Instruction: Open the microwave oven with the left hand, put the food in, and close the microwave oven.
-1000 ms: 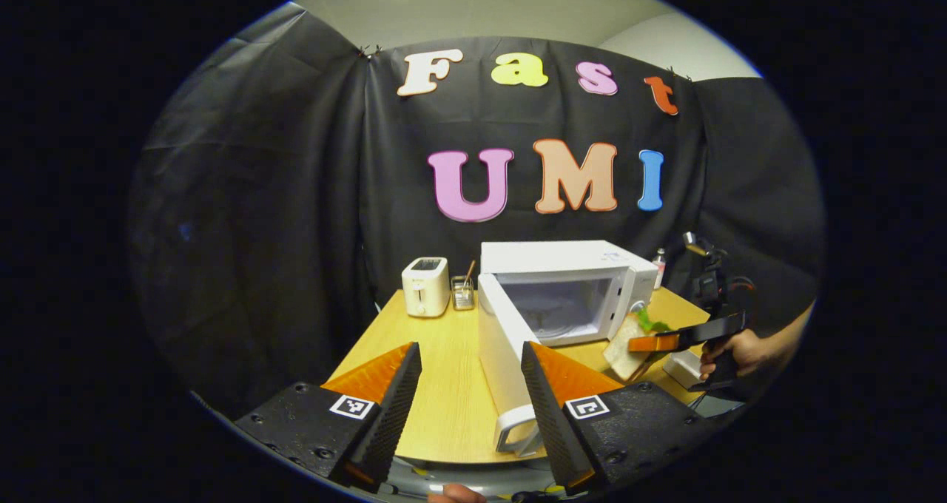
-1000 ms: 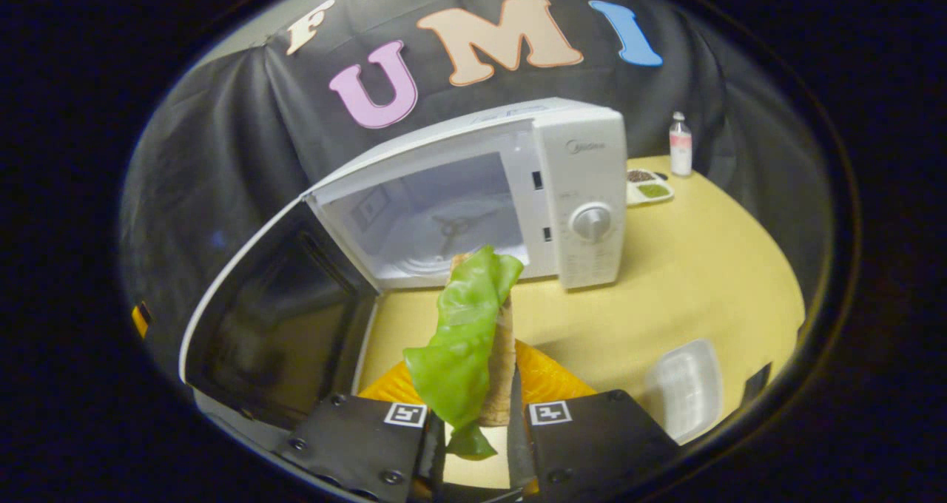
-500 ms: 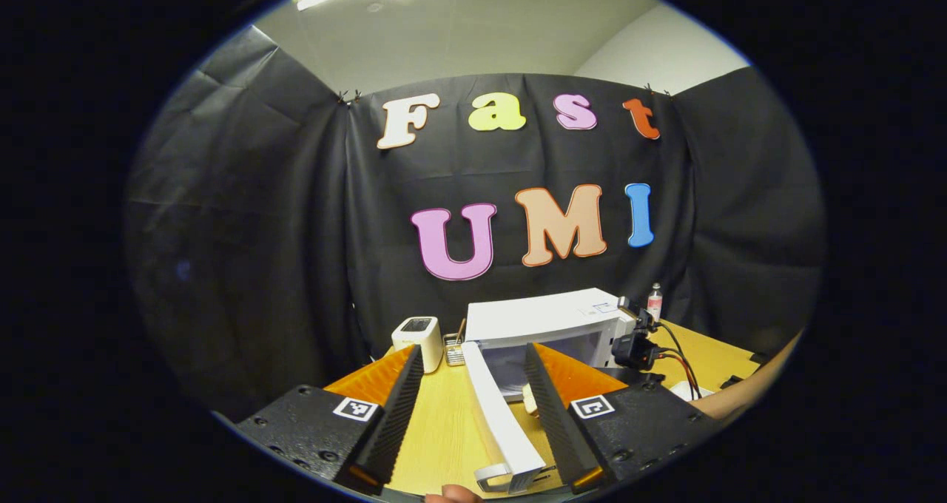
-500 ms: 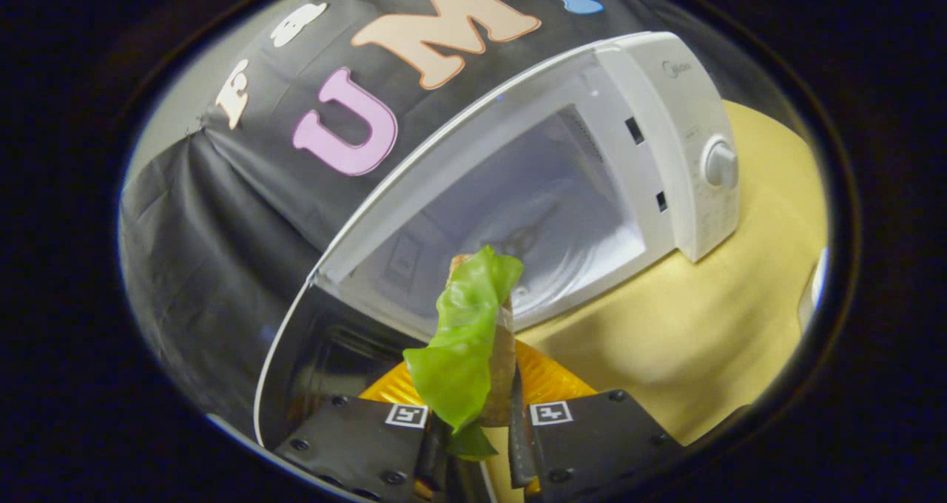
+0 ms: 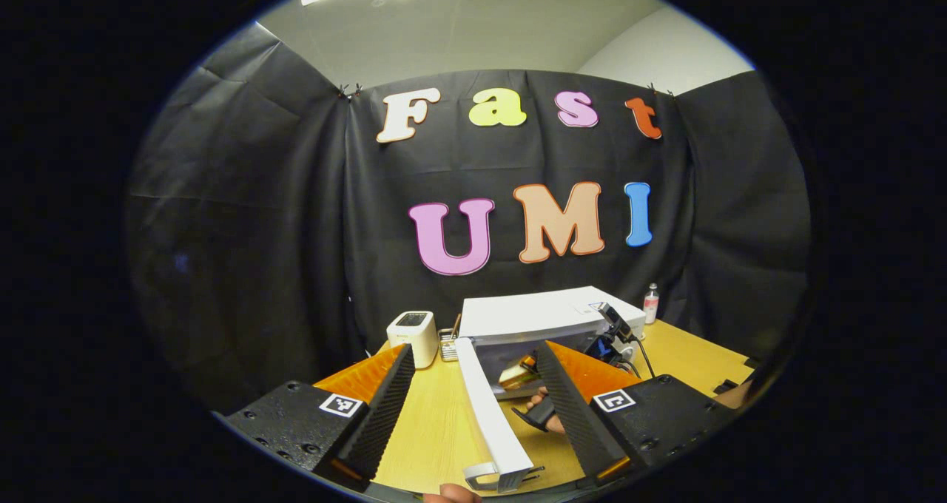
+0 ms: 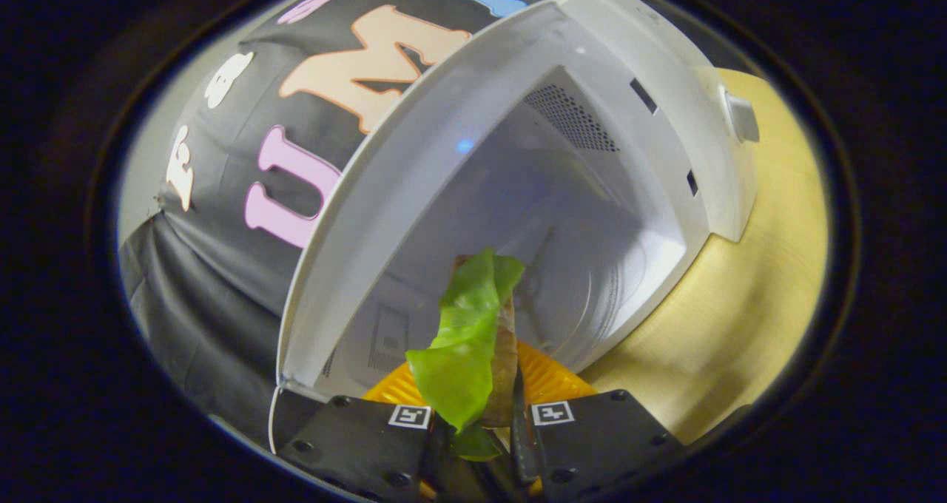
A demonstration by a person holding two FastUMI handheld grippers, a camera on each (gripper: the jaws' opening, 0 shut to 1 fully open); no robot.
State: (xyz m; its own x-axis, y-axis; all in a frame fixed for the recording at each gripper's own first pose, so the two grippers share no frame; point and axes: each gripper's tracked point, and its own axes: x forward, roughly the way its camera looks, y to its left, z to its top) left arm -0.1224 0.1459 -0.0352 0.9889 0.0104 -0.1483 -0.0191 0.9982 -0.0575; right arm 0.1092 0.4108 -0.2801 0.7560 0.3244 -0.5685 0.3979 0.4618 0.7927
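The white microwave [image 5: 547, 314] stands on the table with its door [image 5: 490, 414] swung wide open towards me. My left gripper [image 5: 475, 351] is open, its fingers on either side of the door's edge and not touching it. My right gripper [image 6: 494, 385] is shut on the food, a slice of bread with a green lettuce leaf [image 6: 466, 340], held upright at the mouth of the microwave cavity [image 6: 592, 266]. In the left gripper view that bread [image 5: 516, 373] and the hand [image 5: 551, 416] holding the right gripper sit at the oven's opening.
A white toaster [image 5: 413, 334] and a small wire holder [image 5: 447, 344] stand left of the microwave, and a small bottle [image 5: 650, 303] stands at its right rear. The wooden table [image 6: 747, 311] runs on to the right of the oven.
My right gripper has carried the food forward from in front of the oven up to the mouth of its cavity. My left gripper has tilted upward, still open at the door's edge.
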